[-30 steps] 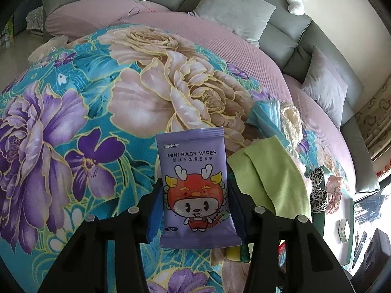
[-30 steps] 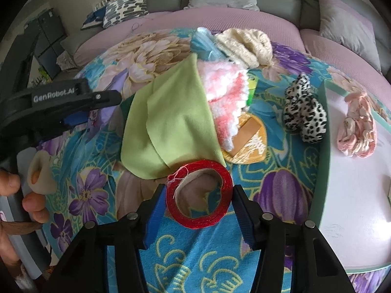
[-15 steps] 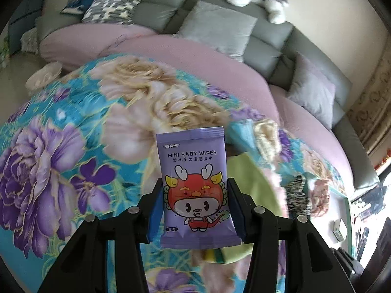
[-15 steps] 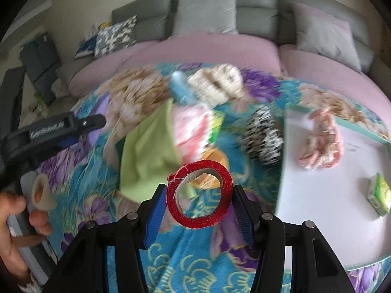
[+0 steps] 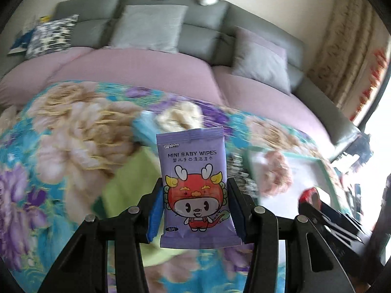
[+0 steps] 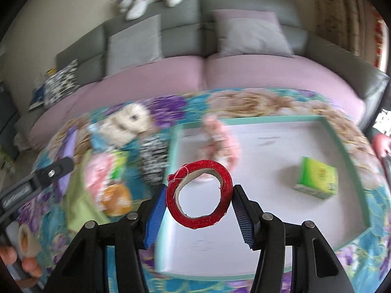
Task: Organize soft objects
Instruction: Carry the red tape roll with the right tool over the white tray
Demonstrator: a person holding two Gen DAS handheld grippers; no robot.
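Both loads gripped: right gripper (image 6: 199, 201) fingers clamp the glittery red tape roll (image 6: 199, 194) above the near-left corner of the teal-rimmed white tray (image 6: 341, 144); left gripper (image 5: 195, 205) fingers pinch the purple baby-wipes pack (image 5: 194, 185), left of the tray. Lower each onto bare tray floor, clear of the pink fuzzy piece (image 6: 220, 139) and green tissue pack (image 6: 317, 178) farther in, then release.

Tray (image 6: 176, 144): middle floor bare and passable; pink scrunchie (image 6: 221, 141) at far side, green packet (image 6: 316, 180) at right.
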